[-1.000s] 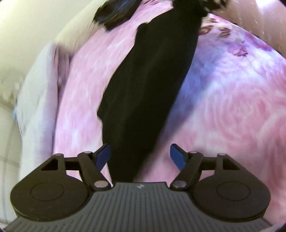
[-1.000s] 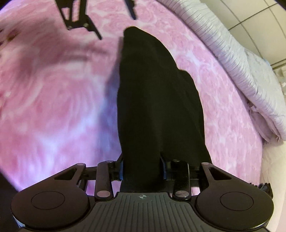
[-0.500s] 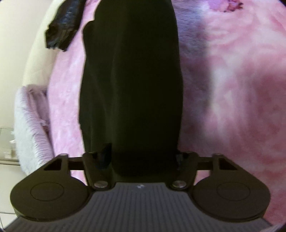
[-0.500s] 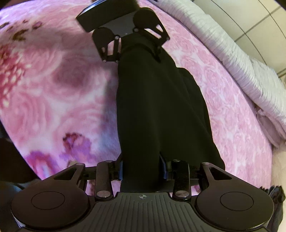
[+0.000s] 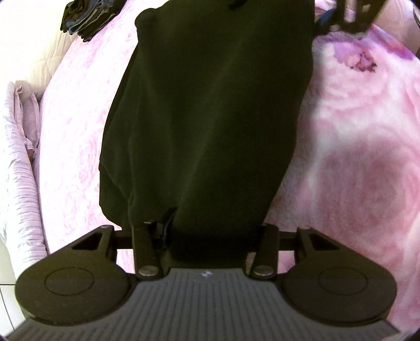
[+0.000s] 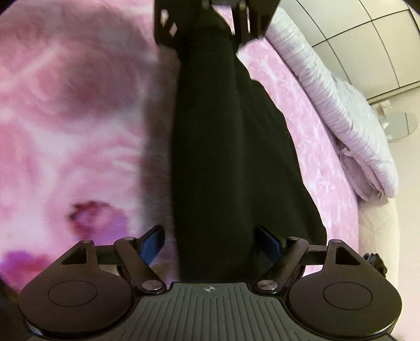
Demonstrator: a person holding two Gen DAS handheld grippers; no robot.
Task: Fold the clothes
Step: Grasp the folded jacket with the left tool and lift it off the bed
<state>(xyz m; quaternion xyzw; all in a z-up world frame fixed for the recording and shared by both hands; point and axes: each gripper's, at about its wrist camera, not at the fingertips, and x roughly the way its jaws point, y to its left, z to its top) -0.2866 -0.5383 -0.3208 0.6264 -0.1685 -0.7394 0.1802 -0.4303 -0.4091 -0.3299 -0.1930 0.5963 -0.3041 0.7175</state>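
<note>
Across the pink floral blanket (image 5: pixel 367 162) you have open room on the flower-printed side of the black garment (image 5: pixel 210 118); on its other side the lilac ribbed pillow (image 6: pixel 341 115) lines the bed's edge, with a dark folded pile (image 5: pixel 86 18) at the far corner. Your left gripper (image 5: pixel 214 230) has just been closing and clamps one end of the long garment. Your right gripper (image 6: pixel 210 244) has just opened wide; the other end lies between its blue pads (image 6: pixel 151 242), unpinched.
</note>
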